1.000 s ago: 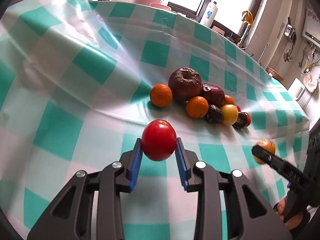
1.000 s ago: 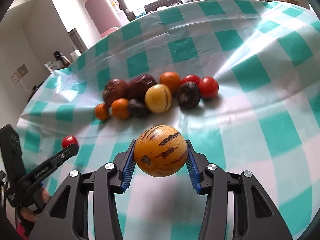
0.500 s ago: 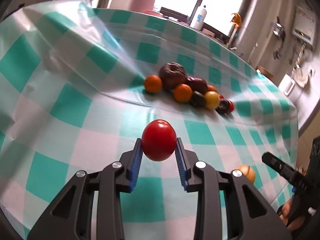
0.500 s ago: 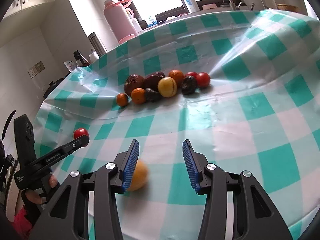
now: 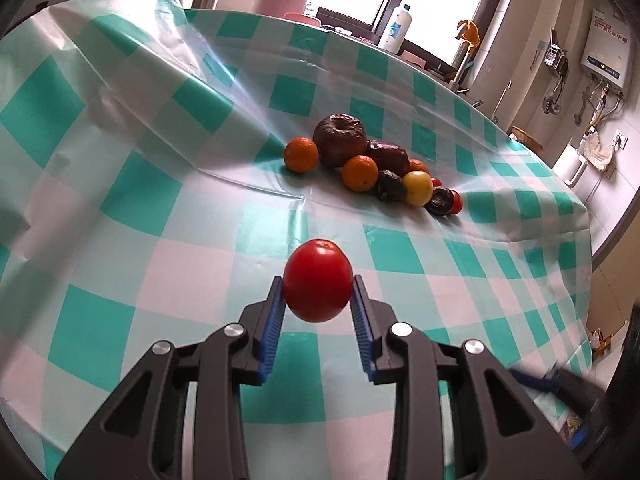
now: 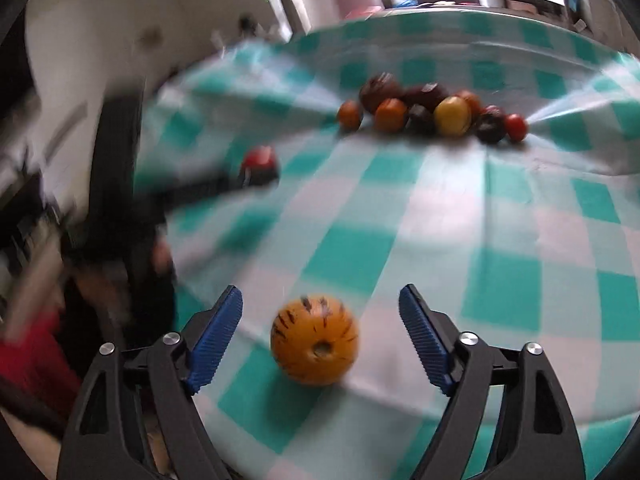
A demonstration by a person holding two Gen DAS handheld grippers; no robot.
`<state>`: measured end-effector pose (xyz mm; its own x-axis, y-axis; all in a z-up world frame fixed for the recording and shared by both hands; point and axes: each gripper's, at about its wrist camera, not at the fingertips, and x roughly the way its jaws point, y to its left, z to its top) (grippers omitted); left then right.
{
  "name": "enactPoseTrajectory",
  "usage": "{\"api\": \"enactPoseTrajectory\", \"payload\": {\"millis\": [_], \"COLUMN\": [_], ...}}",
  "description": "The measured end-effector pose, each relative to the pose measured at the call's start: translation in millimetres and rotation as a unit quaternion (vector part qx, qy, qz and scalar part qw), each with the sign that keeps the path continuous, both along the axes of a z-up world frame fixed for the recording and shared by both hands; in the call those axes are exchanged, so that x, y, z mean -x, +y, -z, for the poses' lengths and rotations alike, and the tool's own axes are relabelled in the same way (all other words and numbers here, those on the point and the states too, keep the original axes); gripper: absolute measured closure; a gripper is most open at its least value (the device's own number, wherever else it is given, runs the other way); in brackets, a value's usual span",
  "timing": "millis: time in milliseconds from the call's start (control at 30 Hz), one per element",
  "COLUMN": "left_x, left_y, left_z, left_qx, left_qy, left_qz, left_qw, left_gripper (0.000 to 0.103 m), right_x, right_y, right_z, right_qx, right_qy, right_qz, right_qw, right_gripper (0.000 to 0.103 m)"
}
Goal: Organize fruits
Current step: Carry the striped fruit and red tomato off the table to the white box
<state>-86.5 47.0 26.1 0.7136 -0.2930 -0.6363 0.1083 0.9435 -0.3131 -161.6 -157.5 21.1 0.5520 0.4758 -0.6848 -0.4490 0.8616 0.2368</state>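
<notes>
My left gripper (image 5: pixel 318 298) is shut on a red tomato (image 5: pixel 318 280) and holds it above the checked tablecloth (image 5: pixel 160 200). It also shows blurred in the right wrist view (image 6: pixel 259 164). My right gripper (image 6: pixel 320 334) is open wide. An orange striped fruit (image 6: pixel 315 340) lies on the cloth between its fingers, touching neither. A pile of fruit (image 5: pixel 372 166) sits farther back: oranges, dark wrinkled fruits, a yellow one and small red tomatoes. The pile also shows in the right wrist view (image 6: pixel 432 110).
The near table edge (image 6: pixel 360 420) runs just in front of the striped fruit. A white bottle (image 5: pixel 396 24) stands at the window behind the table. The table's right edge (image 5: pixel 584 280) drops to the floor. The right wrist view is motion-blurred.
My right gripper let go of the striped fruit, opened wider and drew back toward the near table edge. The fruit now lies on the cloth. My left gripper still holds the tomato.
</notes>
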Motion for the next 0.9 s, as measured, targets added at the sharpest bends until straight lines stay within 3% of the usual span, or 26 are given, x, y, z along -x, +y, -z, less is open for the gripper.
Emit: {"api": "enactPoseTrajectory", "payload": {"millis": [67, 133, 233, 333, 633, 833, 900], "left_x": [0, 1, 7, 18, 46, 72, 87], "left_y": [0, -1, -1, -7, -51, -112, -139], "left_z": [0, 0, -2, -3, -12, -21, -24], "left_qx": [-0.002, -0.005, -0.014, -0.026, -0.049, -0.087, -0.102], "left_qy": [0.000, 0.001, -0.002, -0.007, -0.018, -0.031, -0.042], "left_qz": [-0.001, 0.000, 0.001, 0.014, 0.074, 0.150, 0.188], "left_qw": [1.0000, 1.0000, 0.9999, 0.9995, 0.9959, 0.9843, 0.9759], "left_gripper": [0.070, 0.070, 0.070, 0.070, 0.070, 0.070, 0.070], "right_x": [10, 18, 30, 39, 72, 111, 123], "right_y": [16, 20, 18, -5, -74, -132, -149], "right_z": [11, 12, 12, 10, 1, 1, 1], "right_qx": [0.067, 0.072, 0.084, 0.047, 0.023, -0.006, -0.011], "right_qy": [-0.021, -0.033, -0.054, -0.054, -0.072, -0.099, -0.104], "right_qz": [0.008, -0.004, 0.001, 0.029, 0.109, 0.164, 0.186], "right_qw": [0.997, 0.997, 0.995, 0.997, 0.991, 0.982, 0.977], "right_gripper": [0.046, 0.059, 0.059, 0.059, 0.059, 0.059, 0.059]}}
